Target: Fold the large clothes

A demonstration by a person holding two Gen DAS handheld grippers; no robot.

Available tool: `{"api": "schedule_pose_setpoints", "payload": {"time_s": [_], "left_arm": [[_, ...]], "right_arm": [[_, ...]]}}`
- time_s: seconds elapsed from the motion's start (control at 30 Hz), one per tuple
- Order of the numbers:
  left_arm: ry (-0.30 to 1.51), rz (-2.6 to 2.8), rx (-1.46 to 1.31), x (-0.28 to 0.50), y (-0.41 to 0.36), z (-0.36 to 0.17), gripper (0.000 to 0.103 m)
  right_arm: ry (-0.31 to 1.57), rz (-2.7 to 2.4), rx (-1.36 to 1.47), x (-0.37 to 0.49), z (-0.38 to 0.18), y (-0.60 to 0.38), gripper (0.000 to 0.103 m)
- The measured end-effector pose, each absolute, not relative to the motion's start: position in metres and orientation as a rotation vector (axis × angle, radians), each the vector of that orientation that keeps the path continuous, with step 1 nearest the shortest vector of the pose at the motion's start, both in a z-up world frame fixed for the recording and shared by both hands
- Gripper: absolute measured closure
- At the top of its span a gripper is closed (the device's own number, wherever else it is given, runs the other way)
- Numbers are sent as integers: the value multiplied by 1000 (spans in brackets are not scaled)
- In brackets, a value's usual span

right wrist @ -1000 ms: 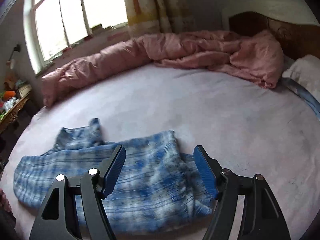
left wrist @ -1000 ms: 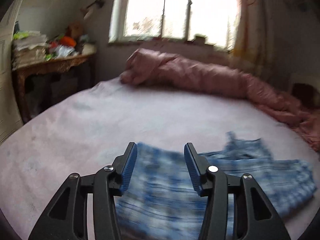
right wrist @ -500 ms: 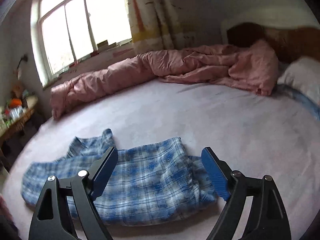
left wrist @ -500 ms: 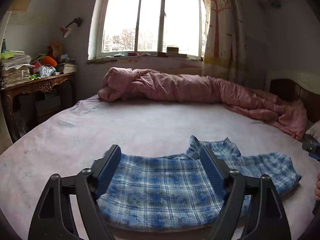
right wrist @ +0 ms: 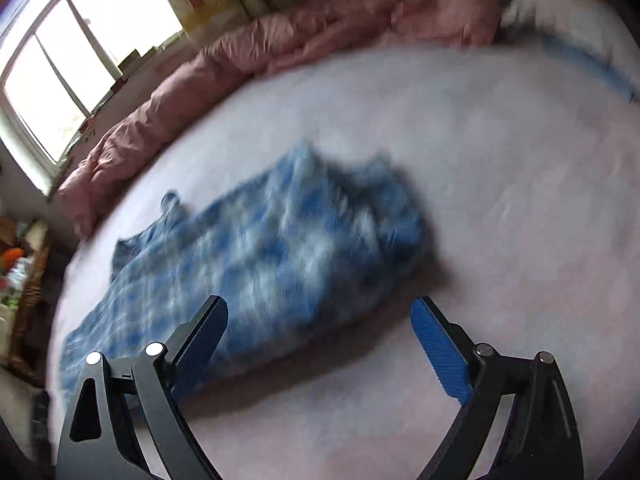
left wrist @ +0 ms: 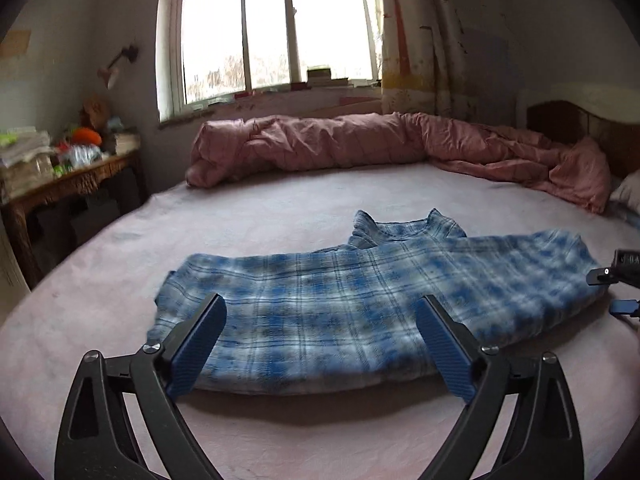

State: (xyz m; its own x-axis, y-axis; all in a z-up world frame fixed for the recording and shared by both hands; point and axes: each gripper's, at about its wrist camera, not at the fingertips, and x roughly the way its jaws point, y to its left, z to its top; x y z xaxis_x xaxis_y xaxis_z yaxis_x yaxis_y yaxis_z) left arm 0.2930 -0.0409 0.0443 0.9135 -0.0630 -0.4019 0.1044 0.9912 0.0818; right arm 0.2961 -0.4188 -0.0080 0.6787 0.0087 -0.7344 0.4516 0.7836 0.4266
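Shirt, blue plaid, lies flat on the bed as a long band running side to side, collar at the far edge, so it looks already folded once lengthwise and laid down to settle. Its near edge is a rounded fold, lying just ahead of both tools.

Left gripper hovers over the near fold toward the shirt's left half. Its jaws have just been opening and stand wide apart with nothing pinched; cloth shows in the gap between them, but the pads do not press on it. Right gripper looks down at the other end, its picture blurred; its jaws stand wide apart too, with only sheet and the shirt's near corner in the gap. Both being free suggests the cloth has been let go so a new grip can be chosen, probably at the short ends for a crosswise fold.

Room is generous. Bare sheet surrounds the shirt on all sides, widest beyond the collar. Quilt, pink and bunched, lies along the far edge under the window, well apart from the shirt. Pillow sits at the head end, also well apart. Desk with clutter stands off the bed's left side, outside any fold's sweep.
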Motion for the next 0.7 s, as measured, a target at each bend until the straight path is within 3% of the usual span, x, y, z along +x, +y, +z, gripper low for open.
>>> {"api": "schedule_pose_setpoints", "payload": {"time_s": [0.3, 0.5, 0.53, 0.6, 0.63, 0.7], "left_arm": [[465, -110, 6, 307, -30, 31, 5], [461, -110, 15, 306, -32, 30, 5], [467, -113, 14, 307, -32, 29, 5], [490, -109, 0, 311, -29, 28, 5], [504, -104, -17, 313, -25, 27, 5], [520, -107, -64, 317, -16, 27, 5]], "right_arm": [[726, -123, 734, 311, -29, -430, 9], [723, -167, 600, 331, -30, -421, 9], [723, -183, 585, 333, -30, -419, 15], [713, -235, 583, 331, -29, -421, 41], [706, -281, 588, 328, -29, -424, 64], [691, -295, 584, 324, -26, -425, 83]]}}
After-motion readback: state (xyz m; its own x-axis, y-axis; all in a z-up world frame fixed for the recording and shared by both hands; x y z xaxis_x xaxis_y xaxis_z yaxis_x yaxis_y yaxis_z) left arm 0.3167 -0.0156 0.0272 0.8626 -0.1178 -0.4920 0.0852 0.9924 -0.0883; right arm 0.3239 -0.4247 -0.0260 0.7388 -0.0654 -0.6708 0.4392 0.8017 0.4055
